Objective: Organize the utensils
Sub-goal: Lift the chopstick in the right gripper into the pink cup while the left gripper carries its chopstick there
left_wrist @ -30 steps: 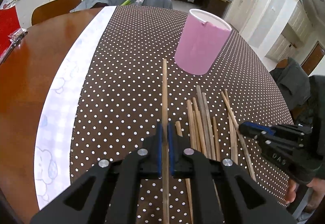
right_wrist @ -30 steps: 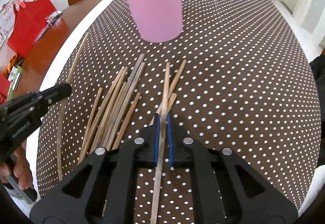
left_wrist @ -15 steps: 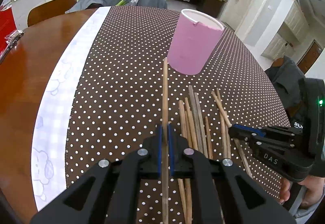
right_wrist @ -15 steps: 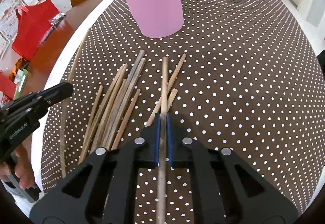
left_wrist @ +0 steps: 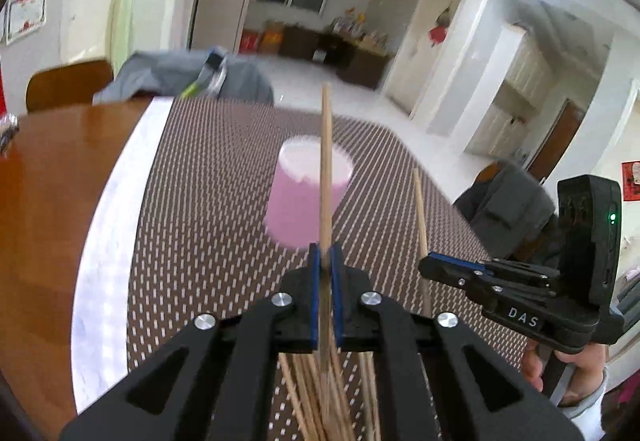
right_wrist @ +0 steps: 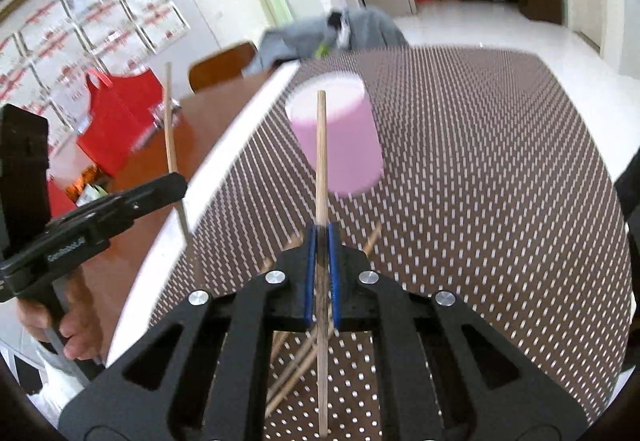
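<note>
My left gripper point(left_wrist: 326, 255) is shut on a wooden chopstick point(left_wrist: 326, 161) that juts forward, lifted off the table. My right gripper point(right_wrist: 321, 235) is shut on another chopstick point(right_wrist: 321, 161), also raised. A pink cup point(left_wrist: 306, 197) point(right_wrist: 336, 137) stands upright ahead of both on the dotted brown cloth point(left_wrist: 200, 201). Several loose chopsticks point(left_wrist: 312, 401) point(right_wrist: 296, 357) lie on the cloth below the grippers. In the left wrist view the right gripper point(left_wrist: 430, 267) shows at the right with its chopstick point(left_wrist: 419, 217); in the right wrist view the left gripper point(right_wrist: 176, 185) shows at the left with its chopstick point(right_wrist: 171, 133).
The wooden table point(left_wrist: 44, 193) is bare to the left of a white cloth border point(left_wrist: 108, 225). A red bag point(right_wrist: 116, 117) sits on the table's left part. A chair with grey clothing point(left_wrist: 180, 77) stands at the far edge. A hand point(right_wrist: 76, 321) holds the left gripper's handle.
Both grippers have risen and tilted up, each lifting its chopstick off the cloth. The cup and the loose chopsticks now sit lower in both views.
</note>
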`<control>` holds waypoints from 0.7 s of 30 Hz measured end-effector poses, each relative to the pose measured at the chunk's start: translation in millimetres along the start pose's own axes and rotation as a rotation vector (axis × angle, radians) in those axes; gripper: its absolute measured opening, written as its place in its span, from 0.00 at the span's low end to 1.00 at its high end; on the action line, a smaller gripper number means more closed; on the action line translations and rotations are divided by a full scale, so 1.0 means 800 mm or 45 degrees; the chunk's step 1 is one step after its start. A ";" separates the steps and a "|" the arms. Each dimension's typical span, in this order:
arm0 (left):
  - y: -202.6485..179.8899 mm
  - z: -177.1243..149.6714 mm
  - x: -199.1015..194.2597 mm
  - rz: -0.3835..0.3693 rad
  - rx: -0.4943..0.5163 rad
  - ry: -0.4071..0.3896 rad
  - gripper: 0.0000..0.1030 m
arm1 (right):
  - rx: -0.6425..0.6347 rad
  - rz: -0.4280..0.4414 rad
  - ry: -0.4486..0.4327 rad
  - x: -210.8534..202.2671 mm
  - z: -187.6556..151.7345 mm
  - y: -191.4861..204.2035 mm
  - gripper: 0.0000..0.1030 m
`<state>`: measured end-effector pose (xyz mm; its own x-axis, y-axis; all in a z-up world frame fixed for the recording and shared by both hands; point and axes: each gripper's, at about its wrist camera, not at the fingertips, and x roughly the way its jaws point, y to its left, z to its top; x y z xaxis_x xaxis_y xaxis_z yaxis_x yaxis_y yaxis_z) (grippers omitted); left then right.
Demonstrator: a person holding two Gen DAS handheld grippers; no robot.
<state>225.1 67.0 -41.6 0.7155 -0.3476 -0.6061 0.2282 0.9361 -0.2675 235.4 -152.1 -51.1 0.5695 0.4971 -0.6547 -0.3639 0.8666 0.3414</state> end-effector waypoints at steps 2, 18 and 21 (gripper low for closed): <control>-0.006 0.017 -0.006 -0.011 0.025 -0.050 0.05 | -0.015 0.016 -0.062 -0.012 0.014 0.005 0.06; -0.044 0.116 -0.028 0.113 0.068 -0.577 0.05 | -0.085 -0.081 -0.701 -0.059 0.119 0.046 0.06; -0.042 0.116 -0.029 0.090 0.025 -0.660 0.05 | -0.077 -0.091 -0.778 -0.055 0.129 0.049 0.07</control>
<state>262.3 48.3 51.1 0.9614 -0.2163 -0.1701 0.1765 0.9589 -0.2220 272.1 -135.6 60.6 0.9068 0.3886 -0.1636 -0.3402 0.9036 0.2605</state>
